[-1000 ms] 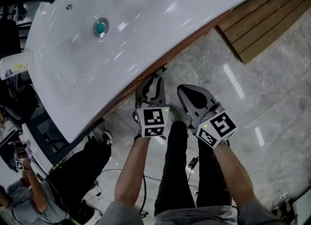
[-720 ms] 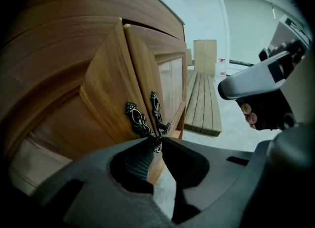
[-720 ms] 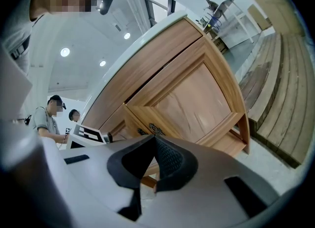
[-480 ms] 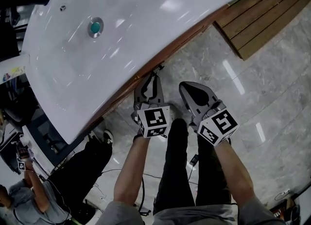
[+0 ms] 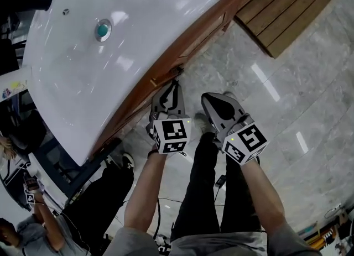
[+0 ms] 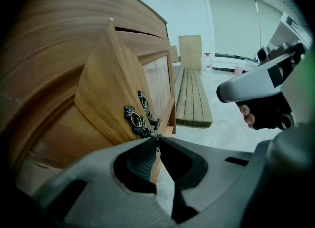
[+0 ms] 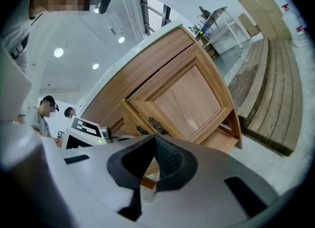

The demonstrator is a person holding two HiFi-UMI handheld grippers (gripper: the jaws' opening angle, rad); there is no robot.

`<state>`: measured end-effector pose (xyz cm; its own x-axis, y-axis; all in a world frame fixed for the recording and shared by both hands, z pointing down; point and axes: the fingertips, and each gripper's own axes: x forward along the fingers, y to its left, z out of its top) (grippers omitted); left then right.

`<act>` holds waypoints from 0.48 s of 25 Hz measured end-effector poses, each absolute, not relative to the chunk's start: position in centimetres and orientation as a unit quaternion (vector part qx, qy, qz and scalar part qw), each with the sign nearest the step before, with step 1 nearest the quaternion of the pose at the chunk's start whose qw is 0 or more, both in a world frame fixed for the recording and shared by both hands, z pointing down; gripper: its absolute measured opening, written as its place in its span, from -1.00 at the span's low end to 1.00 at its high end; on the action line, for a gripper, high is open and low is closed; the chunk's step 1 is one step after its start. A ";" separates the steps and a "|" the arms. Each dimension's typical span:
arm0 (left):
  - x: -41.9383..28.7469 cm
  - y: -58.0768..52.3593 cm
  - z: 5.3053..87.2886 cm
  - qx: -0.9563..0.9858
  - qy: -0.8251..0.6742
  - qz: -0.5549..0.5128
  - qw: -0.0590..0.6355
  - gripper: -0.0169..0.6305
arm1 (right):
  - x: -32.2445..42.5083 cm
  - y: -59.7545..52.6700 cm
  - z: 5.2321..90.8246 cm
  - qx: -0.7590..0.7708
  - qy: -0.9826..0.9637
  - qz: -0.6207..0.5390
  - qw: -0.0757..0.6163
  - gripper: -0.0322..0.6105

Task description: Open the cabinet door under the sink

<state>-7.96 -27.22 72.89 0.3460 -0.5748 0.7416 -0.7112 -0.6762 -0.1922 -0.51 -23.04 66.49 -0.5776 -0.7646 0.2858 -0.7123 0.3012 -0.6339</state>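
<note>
- Under the white sink [image 5: 138, 22], the left hand-held gripper [image 6: 157, 142] has its jaws pressed together on the small hanging drop of a dark ornate handle [image 6: 141, 119].
- That handle is fixed to the cabinet door [image 6: 106, 86], which stands ajar. Its free edge is swung out from the wooden cabinet [image 6: 54, 49] toward the hand-held gripper.
- Just to the right, the right hand-held gripper [image 7: 153, 136] has its jaws pressed together with nothing between them. It points at the cabinet front but is apart from it.
- Right of the ajar door is a second panelled door [image 7: 189, 99] in the same wood.
- Above, the sink's basin overhangs the cabinet, with a teal-centred drain [image 5: 103, 30] toward its far left.
- Below the person's arms and dark trouser legs is a glossy grey marble floor [image 5: 276, 89]. A slatted wooden platform [image 5: 287, 6] lies at the far right.
</note>
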 end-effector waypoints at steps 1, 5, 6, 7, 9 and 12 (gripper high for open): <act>-7.8 -26.8 72.9 0.820 -0.385 0.416 0.079 -0.85 | -0.7 -22.7 66.6 -0.464 0.802 -0.374 0.036 -0.88; -7.4 -24.7 73.1 0.835 -0.349 0.421 0.062 -0.85 | -1.4 -21.1 66.8 -0.486 0.791 -0.370 0.036 -0.88; -7.4 -24.2 73.1 0.838 -0.342 0.421 0.057 -0.85 | -1.5 -20.6 66.9 -0.491 0.788 -0.369 0.037 -0.88; -7.3 -23.8 73.1 0.841 -0.336 0.421 0.052 -0.85 | -1.6 -20.1 66.9 -0.497 0.785 -0.369 0.039 -0.88; -7.0 -23.1 73.1 0.846 -0.321 0.424 0.041 -0.85 | -1.9 -18.9 67.0 -0.504 0.781 -0.368 0.039 -0.88; -6.8 -21.6 73.1 0.854 -0.291 0.432 0.021 -0.85 | -2.6 -17.4 67.2 -0.510 0.777 -0.368 0.040 -0.88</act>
